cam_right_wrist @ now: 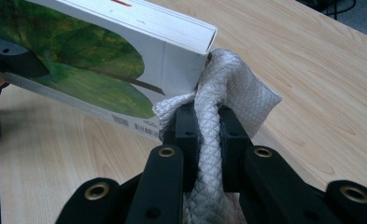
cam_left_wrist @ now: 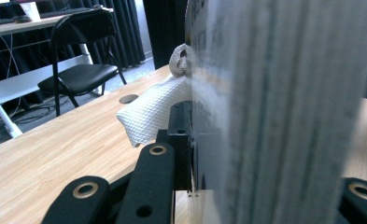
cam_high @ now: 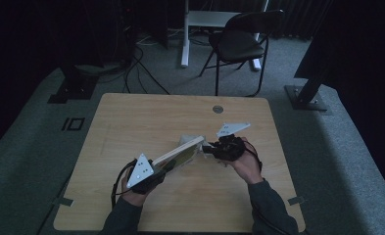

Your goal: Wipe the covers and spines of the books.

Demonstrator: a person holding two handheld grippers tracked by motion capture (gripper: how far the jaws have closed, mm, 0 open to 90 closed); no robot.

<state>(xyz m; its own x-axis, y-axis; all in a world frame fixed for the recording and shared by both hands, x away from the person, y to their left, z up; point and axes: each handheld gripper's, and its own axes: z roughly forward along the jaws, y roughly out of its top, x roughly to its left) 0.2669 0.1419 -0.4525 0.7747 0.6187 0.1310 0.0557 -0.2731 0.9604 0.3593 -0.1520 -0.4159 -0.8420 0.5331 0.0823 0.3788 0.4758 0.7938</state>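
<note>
Above the pale wood-grain table, the left gripper is clamped on a thick, glossy-covered book, held tilted. At its far corner, the right gripper pinches a white quilted cloth against the book's edge.

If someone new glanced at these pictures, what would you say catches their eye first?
Most likely the book with its green cover, held up over the middle of the wooden table by the left hand-held gripper. Next, the white cloth clamped in the right hand-held gripper and pressed against the book's corner. Behind the table stands a black folding chair.
</note>
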